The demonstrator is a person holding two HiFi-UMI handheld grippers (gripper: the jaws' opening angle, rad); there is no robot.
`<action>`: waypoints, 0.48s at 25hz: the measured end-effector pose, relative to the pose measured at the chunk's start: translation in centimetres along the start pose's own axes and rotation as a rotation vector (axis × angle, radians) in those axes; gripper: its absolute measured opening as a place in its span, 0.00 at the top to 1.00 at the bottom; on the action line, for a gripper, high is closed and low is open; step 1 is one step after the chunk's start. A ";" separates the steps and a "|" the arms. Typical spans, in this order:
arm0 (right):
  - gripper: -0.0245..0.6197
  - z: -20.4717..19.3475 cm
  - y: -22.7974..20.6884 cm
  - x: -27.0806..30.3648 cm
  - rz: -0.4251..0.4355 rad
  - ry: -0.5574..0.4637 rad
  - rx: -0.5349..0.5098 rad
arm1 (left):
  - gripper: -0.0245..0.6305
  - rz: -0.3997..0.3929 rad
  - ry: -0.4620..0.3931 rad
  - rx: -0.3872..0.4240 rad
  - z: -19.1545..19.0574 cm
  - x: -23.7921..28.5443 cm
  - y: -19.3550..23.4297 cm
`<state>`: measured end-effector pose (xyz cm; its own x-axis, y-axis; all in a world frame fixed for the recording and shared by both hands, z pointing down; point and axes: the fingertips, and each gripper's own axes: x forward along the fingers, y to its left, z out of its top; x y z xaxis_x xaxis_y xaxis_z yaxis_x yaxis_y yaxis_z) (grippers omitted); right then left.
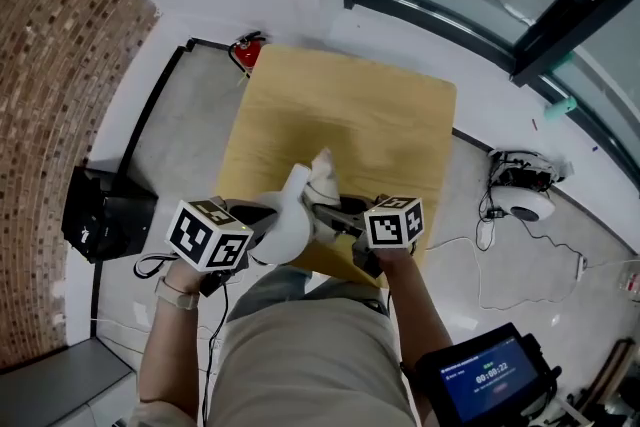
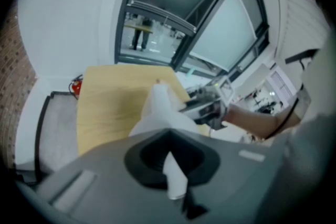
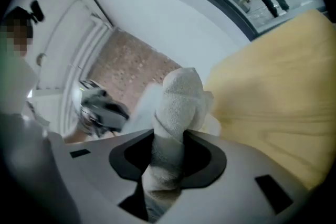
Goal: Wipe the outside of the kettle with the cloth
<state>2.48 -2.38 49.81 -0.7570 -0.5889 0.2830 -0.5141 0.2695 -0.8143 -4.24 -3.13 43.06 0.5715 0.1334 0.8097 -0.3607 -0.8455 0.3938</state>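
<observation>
A white kettle [image 1: 285, 227] hangs above the near edge of the wooden table [image 1: 350, 115]. My left gripper [image 1: 258, 219] holds it; in the left gripper view a thin white part of the kettle [image 2: 174, 176] is pinched in the shut jaws of the left gripper [image 2: 176, 186]. From the right, my right gripper [image 1: 325, 207] is shut on a rolled grey-white cloth [image 1: 322, 173]. In the right gripper view the cloth [image 3: 176, 107] stands up out of the right gripper [image 3: 167, 165], against the kettle [image 3: 144, 107]. Whether cloth and kettle touch I cannot tell.
A red fire extinguisher [image 1: 247, 50] stands on the floor past the table's far left corner. A black box [image 1: 100, 213] lies at the left by the brick wall. A white device with cables [image 1: 522, 195] sits on the floor at the right; a screen [image 1: 490, 377] is near my right elbow.
</observation>
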 end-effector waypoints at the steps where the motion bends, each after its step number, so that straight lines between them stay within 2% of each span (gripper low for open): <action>1: 0.74 1.6 2.6 -0.5 0.062 -0.043 -0.027 | 0.96 -0.001 0.002 0.001 -0.1 -0.1 0.2; 3: 0.74 3.0 4.8 -1.2 0.106 -0.077 -0.075 | 0.96 -0.008 0.002 0.001 0.0 -0.1 0.3; 5: 0.74 2.1 3.0 -1.0 0.074 -0.070 -0.039 | 0.96 -0.012 0.003 0.003 0.0 0.2 0.2; 9: 0.74 -3.9 -5.2 0.8 -0.112 0.061 0.106 | 0.96 -0.010 0.006 0.003 0.2 0.7 0.1; 11: 0.74 -6.0 -7.5 0.7 -0.174 0.132 0.120 | 0.96 -0.012 -0.019 -0.046 0.1 0.6 0.3; 12: 0.74 -6.4 -8.1 0.4 -0.200 0.163 0.094 | 0.96 -0.001 -0.047 -0.090 -0.3 0.1 0.6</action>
<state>3.72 0.09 59.80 -0.7031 -0.4908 0.5146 -0.6258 0.0834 -0.7755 -4.56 -3.44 43.52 0.6050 0.1076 0.7889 -0.4236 -0.7955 0.4333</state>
